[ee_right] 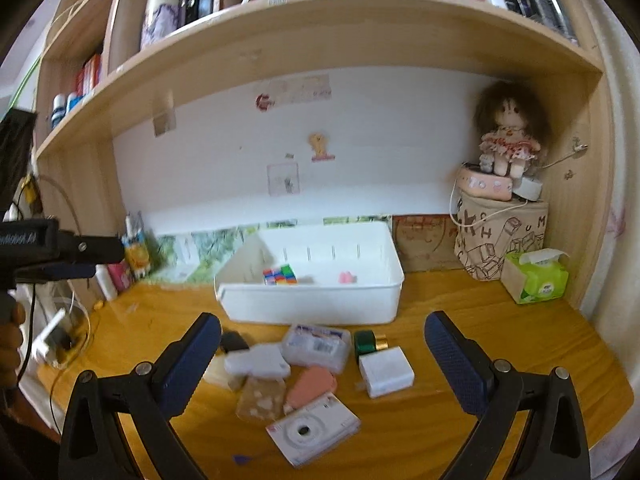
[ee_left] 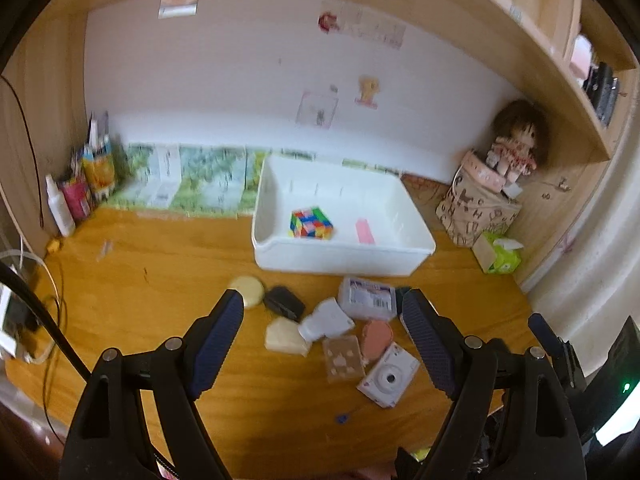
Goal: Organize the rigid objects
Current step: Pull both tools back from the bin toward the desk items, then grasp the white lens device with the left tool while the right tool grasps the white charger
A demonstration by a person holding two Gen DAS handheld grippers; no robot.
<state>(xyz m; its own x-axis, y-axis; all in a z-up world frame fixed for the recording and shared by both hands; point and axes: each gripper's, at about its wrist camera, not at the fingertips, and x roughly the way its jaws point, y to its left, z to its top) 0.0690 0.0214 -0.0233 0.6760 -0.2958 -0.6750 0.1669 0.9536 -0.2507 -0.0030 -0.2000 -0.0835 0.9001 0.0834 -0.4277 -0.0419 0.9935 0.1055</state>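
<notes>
Now we are looking over a warm, glossy wooden bench point(ee_right: 460, 312) where a loose heap of small hard things is lying just in front of a white plastic bin point(ee_right: 312, 308). We are seeing a smooth rectangular tub with rounded corners and thin ribs on its far inner wall; it is holding a multicoloured puzzle cube point(ee_left: 311, 223) and a small pink block point(ee_left: 365, 231), well apart from each other on its floor.

In the heap, a clear plastic case point(ee_left: 367, 297) with a barcode label is sitting nearest the bin, a flat white instant camera point(ee_right: 313, 429) with a round lens is lying nearest us, and a salmon-pink oval piece point(ee_right: 311, 386) is touching the camera's far edge. Beside them we are noting a translucent tan tile point(ee_right: 260, 399) with pale blotches, a white angular piece point(ee_left: 326, 319), a cream wedge point(ee_left: 285, 337), a pale round disc point(ee_left: 249, 290) and a dark matte lump point(ee_left: 285, 301). To the right, a white square block point(ee_right: 385, 370) is resting just in front of a green and gold roll of tape point(ee_right: 370, 341).

Our left tongs point(ee_left: 322, 316) are standing parted over the heap, their blue textured pads clear of everything. Our right tongs point(ee_right: 322, 342) are spread wide and gripping nothing.

At the back right, a printed fabric bin point(ee_right: 502, 236) is carrying a pink pouch point(ee_right: 485, 186) and a rag doll point(ee_right: 508, 140), with a green tissue pack point(ee_right: 536, 276) beside it.
</notes>
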